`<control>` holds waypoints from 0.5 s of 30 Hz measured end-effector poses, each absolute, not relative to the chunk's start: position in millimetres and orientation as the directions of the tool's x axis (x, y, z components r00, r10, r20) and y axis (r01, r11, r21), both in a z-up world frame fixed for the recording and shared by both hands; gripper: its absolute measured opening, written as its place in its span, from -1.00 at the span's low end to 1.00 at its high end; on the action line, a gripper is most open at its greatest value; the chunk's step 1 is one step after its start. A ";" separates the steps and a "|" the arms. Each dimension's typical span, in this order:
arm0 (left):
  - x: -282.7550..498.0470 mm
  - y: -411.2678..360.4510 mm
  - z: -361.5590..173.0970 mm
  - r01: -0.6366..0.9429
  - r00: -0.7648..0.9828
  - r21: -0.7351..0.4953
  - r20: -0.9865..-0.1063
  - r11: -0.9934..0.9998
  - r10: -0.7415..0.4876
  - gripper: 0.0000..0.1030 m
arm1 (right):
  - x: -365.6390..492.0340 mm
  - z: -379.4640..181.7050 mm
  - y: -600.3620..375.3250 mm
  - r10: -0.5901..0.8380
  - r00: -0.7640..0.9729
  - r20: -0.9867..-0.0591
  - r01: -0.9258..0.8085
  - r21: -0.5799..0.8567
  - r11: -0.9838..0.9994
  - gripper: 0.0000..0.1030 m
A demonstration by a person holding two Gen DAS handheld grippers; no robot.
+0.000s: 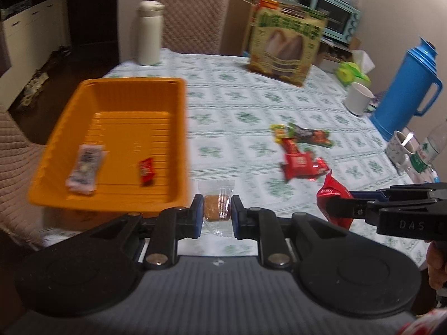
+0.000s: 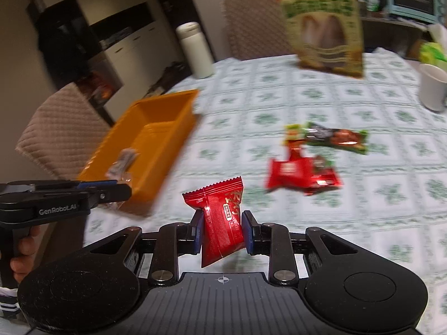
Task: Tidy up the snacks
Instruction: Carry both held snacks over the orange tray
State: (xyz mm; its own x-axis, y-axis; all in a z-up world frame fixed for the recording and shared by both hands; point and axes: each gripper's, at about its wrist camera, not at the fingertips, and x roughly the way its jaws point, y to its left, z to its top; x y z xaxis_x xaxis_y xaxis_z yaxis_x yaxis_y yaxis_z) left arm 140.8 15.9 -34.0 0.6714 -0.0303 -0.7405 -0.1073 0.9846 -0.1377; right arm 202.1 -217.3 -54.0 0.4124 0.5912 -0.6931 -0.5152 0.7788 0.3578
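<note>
Floral tablecloth; orange tray near; left gripper grips biscuit, right gripper red packet.

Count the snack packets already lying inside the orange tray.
2. A pale wrapped packet lies near the orange tray's front left, and a small red packet lies to its right. The right wrist view hides part of the tray floor.

"DAS" on right tool body; "GenRobot.AI" on left tool body; snack print unreadable
</note>
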 end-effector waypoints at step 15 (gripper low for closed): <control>130.5 120.3 -21.0 -0.228 0.693 -0.102 -0.715 0.968 0.088 -0.65 | 206.3 -44.4 -90.3 0.677 0.358 -0.643 -0.610 0.388 0.691 -0.44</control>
